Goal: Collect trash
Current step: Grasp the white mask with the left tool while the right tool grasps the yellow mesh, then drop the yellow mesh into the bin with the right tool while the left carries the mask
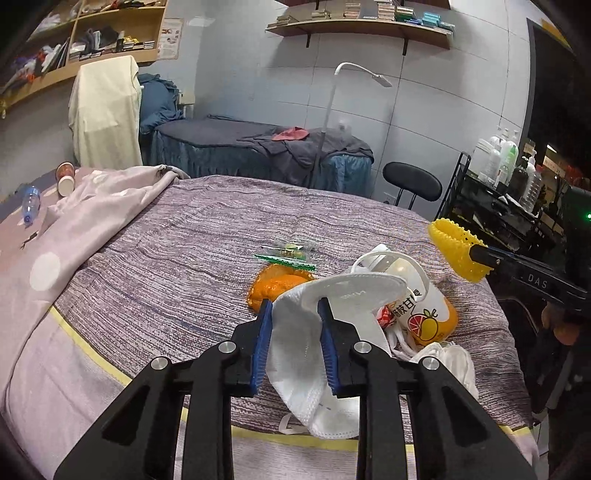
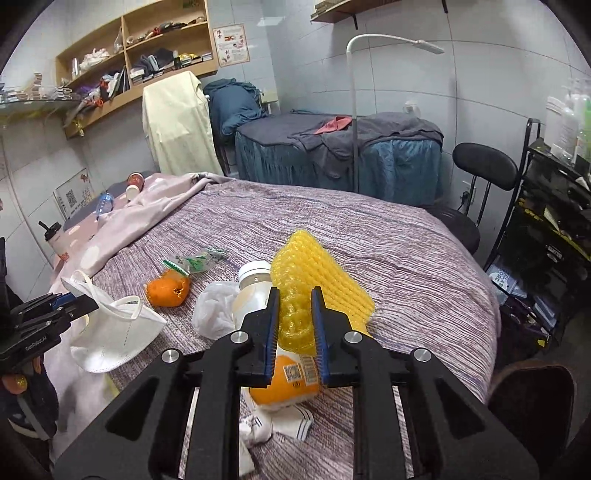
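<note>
Both grasps are made and the lift-off from the bed is judged to be the step in hand. The left gripper [image 1: 294, 310] is clenched on a white face mask [image 1: 314, 350], which hangs folded between the blue pads and droops below them; the right gripper [image 2: 294, 299] is clamped on a yellow foam fruit net [image 2: 317, 280], pinched at its near end, the rest fanning out above the jaws. To do the step well, both grips should be kept firm, since each item is light, soft and held only by an edge; the mask's ear loops [image 2: 110, 295] dangle and could snag on the remaining litter, so a clean rise before any sideways travel is advised. No bin is seen in either view, so the drop point cannot be told. Still lying on the bed: an orange peel [image 2: 166, 291], a green-edged wrapper [image 2: 195, 260], an orange juice bottle [image 2: 284, 384] directly under the right jaws, crumpled white plastic [image 2: 214, 310] and tissue [image 2: 258, 428]. The surface is a purple woven bedspread [image 2: 406, 266] with a pale pink quilt [image 1: 110, 199] pushed to the far left, where paper cups [image 1: 65, 179] and a clear bottle [image 1: 30, 203] lie. Beyond it are noted a second bed [image 1: 258, 147], a floor lamp [image 1: 332, 110], a black stool [image 1: 412, 181], wall shelves [image 1: 358, 26] and a black trolley [image 1: 491, 206].
</note>
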### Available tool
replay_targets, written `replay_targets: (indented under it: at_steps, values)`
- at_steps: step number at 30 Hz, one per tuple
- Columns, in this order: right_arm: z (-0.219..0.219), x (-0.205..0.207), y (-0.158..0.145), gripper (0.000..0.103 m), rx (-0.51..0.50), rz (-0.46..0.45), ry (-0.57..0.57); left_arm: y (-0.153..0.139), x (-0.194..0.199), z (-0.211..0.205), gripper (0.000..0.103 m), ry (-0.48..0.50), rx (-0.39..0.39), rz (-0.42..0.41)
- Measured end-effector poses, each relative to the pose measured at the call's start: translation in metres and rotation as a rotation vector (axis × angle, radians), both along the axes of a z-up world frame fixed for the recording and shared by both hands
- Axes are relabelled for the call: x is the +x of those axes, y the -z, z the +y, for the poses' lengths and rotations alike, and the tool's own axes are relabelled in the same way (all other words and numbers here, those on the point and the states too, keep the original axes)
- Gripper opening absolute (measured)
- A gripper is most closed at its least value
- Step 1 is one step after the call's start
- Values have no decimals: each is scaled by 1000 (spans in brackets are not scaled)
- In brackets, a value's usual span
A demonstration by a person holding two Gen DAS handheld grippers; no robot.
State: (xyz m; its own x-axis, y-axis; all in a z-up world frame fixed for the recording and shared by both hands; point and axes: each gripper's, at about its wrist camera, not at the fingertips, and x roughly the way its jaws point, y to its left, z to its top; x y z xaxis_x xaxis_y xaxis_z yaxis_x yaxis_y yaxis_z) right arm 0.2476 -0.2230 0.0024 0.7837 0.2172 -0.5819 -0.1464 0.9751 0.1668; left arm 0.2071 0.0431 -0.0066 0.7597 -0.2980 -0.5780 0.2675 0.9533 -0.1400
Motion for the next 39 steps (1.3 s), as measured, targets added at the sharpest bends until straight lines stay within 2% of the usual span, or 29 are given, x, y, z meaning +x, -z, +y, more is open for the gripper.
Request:
replay_targets:
  at_steps: [16, 26, 39]
  values:
    - [-49, -90, -23, 18, 47, -79, 71, -22, -48, -22, 25, 49, -70, -49]
    - [-88, -130, -16, 18, 92, -69, 155, -28, -67, -45, 25, 103, -81, -59]
    - [-134, -171, 2, 18, 133, -38, 283, -30, -87, -92, 25, 222, -106, -56]
